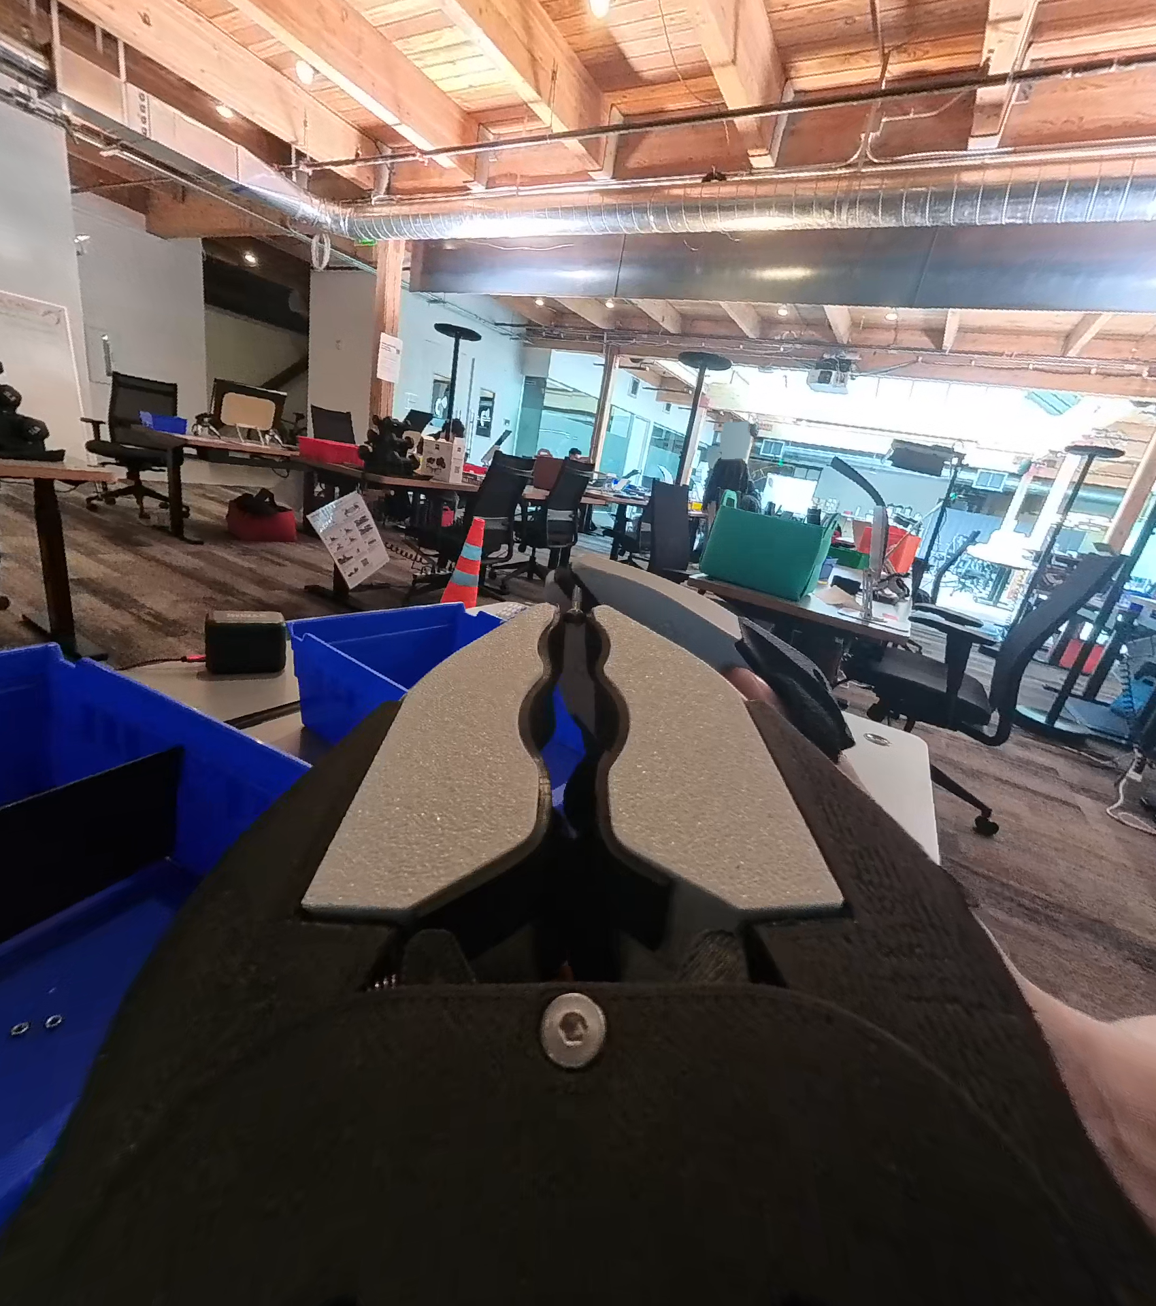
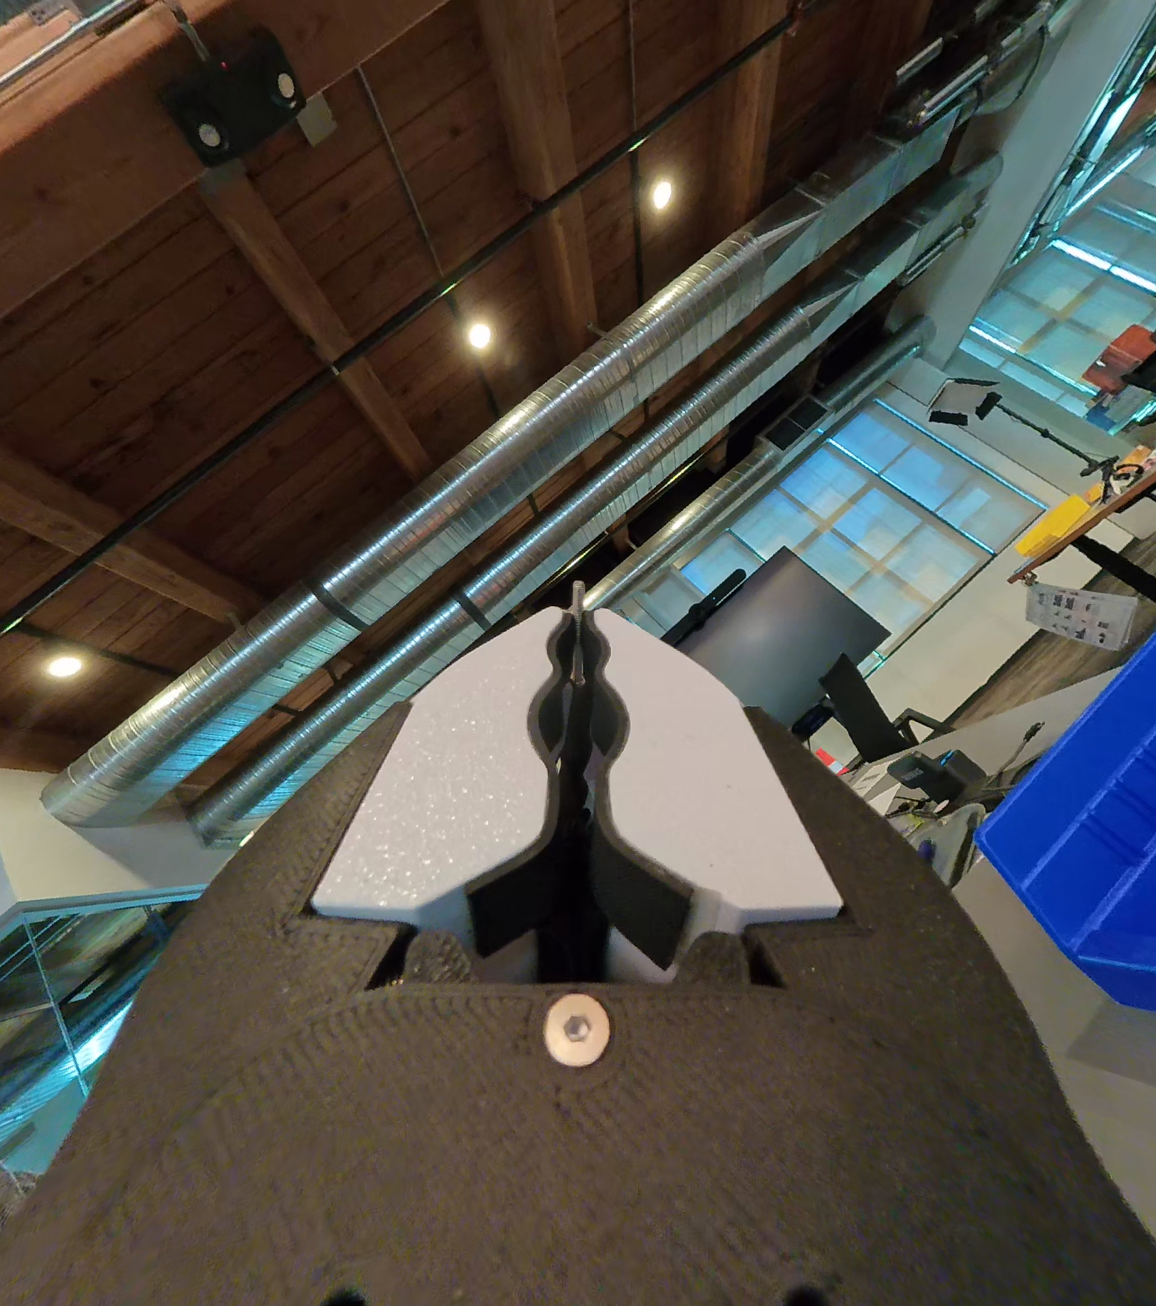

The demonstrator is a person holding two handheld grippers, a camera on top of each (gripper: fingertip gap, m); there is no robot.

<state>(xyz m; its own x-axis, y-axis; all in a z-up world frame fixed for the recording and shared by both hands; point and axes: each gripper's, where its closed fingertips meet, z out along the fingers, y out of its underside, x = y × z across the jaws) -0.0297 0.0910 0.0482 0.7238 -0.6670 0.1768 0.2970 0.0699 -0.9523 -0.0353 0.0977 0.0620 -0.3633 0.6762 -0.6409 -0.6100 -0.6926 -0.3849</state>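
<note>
Left wrist view: blue plastic bin with black divider at left; left gripper pinched nearly closed at its tips on something small and metallic, kind unclear. Right gripper, tilted toward the ceiling, clamps a thin threaded screw: light, stiff, slippery, likely best held mid-shank. Finger faces grainy grey.

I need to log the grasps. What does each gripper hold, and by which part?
The right gripper pinches a thin threaded screw by its lower shank; its threaded end sticks out. The left gripper is closed at that screw's tip; what it holds cannot be told.
</note>
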